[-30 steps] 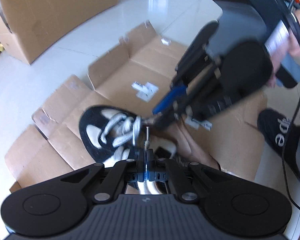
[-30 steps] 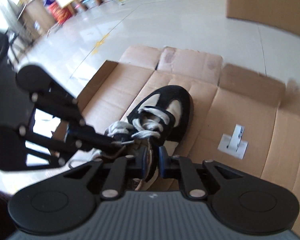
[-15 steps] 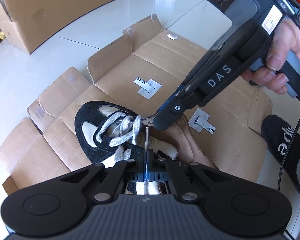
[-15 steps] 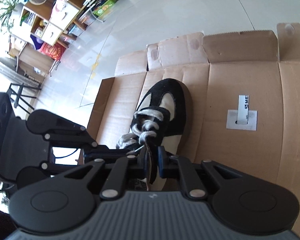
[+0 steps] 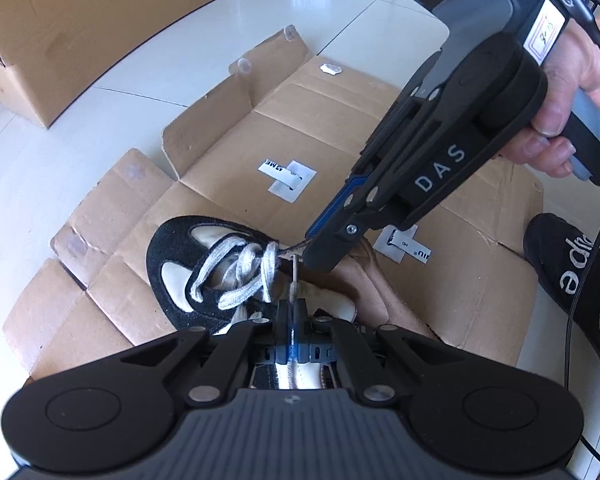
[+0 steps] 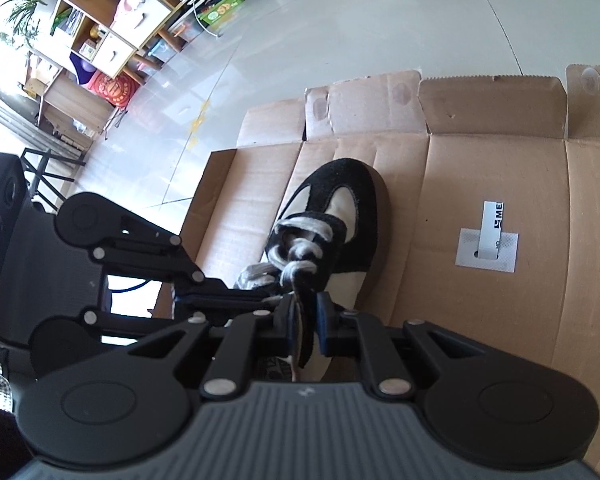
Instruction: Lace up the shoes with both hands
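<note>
Flattened cardboard (image 5: 236,152) on tiled floor carries shoe (image 6: 340,216). Left gripper (image 5: 291,312) jaws clamped on lace tip (image 5: 294,276); right gripper (image 6: 306,312) jaws narrowly apart astride eyelet flap; slippered foot (image 5: 572,276) alongside.

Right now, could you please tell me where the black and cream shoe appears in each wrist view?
Left wrist view: the shoe lies lower centre-left on the flattened cardboard, toe pointing up-left, just beyond the left tongs.
Right wrist view: the shoe sits mid-frame, toe pointing up.
Shared landmark: the white label stuck on the cardboard, to the shoe's right.

black-and-cream shoe (image 5: 176,264) — grey-white laces (image 5: 236,268)
</note>
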Demonstrator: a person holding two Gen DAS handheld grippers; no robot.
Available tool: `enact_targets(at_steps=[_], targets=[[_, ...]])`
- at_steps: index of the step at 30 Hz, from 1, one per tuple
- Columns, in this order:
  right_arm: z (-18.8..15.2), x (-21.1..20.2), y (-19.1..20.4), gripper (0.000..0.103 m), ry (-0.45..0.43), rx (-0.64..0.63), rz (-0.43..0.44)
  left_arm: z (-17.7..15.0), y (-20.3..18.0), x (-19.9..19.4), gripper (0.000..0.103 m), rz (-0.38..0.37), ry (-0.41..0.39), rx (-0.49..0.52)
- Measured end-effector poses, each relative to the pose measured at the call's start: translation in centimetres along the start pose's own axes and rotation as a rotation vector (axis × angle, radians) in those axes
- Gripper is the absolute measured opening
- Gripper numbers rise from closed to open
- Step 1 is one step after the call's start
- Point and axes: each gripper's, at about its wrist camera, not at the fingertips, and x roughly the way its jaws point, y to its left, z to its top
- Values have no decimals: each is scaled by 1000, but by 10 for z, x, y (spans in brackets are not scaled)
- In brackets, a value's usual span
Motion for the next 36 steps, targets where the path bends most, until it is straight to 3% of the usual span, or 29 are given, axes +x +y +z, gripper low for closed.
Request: enact_targets(at_steps=[11,23,36], targets=[[0,-1,-1,12,1,-12,3,5,2,0,0,7,-14,-23],[-2,1,2,13,2,-6,5,9,2,2,0,8,23,-11],[-2,0,5,16,4,-34,7,8,8,2,0,10,-73,-129]])
